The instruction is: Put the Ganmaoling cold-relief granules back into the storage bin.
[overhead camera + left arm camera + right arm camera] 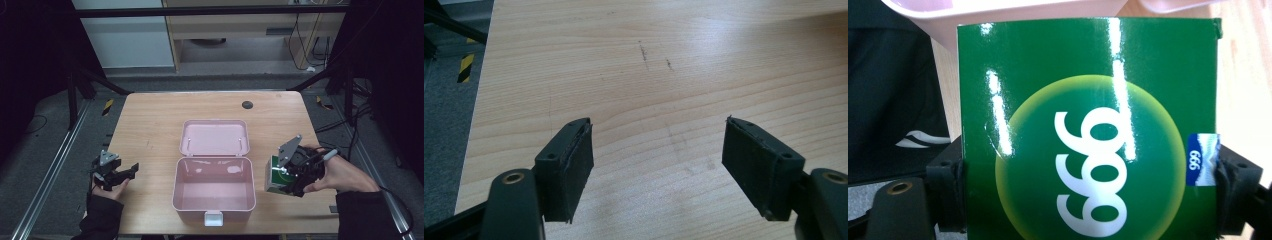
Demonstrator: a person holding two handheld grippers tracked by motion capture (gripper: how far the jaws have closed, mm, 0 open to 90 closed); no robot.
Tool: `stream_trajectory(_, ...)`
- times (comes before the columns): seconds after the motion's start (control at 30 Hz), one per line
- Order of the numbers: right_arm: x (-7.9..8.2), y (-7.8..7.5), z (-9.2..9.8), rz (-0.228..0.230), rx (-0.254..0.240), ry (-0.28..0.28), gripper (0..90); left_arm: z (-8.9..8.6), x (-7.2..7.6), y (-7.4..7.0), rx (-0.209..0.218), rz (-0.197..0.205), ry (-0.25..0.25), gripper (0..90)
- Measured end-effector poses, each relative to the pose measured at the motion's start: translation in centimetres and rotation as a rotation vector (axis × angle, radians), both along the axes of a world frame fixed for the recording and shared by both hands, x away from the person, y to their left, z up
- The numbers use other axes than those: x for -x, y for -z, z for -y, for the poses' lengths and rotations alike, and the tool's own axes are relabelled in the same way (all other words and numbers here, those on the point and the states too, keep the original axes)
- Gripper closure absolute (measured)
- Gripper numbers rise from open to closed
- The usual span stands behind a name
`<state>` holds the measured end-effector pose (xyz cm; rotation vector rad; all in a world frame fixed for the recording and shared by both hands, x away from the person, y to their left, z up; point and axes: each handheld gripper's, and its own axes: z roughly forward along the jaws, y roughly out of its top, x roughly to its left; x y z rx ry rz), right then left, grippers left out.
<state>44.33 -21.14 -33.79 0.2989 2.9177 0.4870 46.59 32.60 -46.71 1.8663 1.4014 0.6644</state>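
Observation:
A pink storage box (214, 192) stands open in the middle of the wooden table (150, 125), its lid (215, 137) laid back flat behind it. Just right of the box my right gripper (285, 180) is shut on a green carton (276, 176). In the right gripper view the carton (1088, 130) shows white "999" print, clamped between both pads (950, 192), with the pink box rim (998, 12) right beyond it. My left gripper (131, 170) rests at the table's left edge, open, with bare wood between its pads (574, 165).
A small dark round spot (247, 104) sits near the table's far edge. A white latch (213, 218) sticks out at the box's front. Metal rails and dark floor flank the table, with cables at the right.

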Motion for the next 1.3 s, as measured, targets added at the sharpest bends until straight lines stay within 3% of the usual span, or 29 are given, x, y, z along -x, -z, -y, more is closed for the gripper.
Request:
stream_trajectory(0.13,0.1,-1.4,-0.3,0.020,-0.006,-0.007,16.2,0.0,0.0,0.0,-0.001,-0.002,0.001,27.7)
stream_trajectory(0.73,0.3,-4.9,-2.3,0.049,0.002,-0.014,16.2,0.0,0.0,0.1,-0.001,-0.005,0.001,27.7)
stream_trajectory(1.3,0.3,-6.3,-5.8,0.056,-0.006,-0.074,16.2,0.0,0.0,0.0,0.002,-0.002,-0.001,27.6)
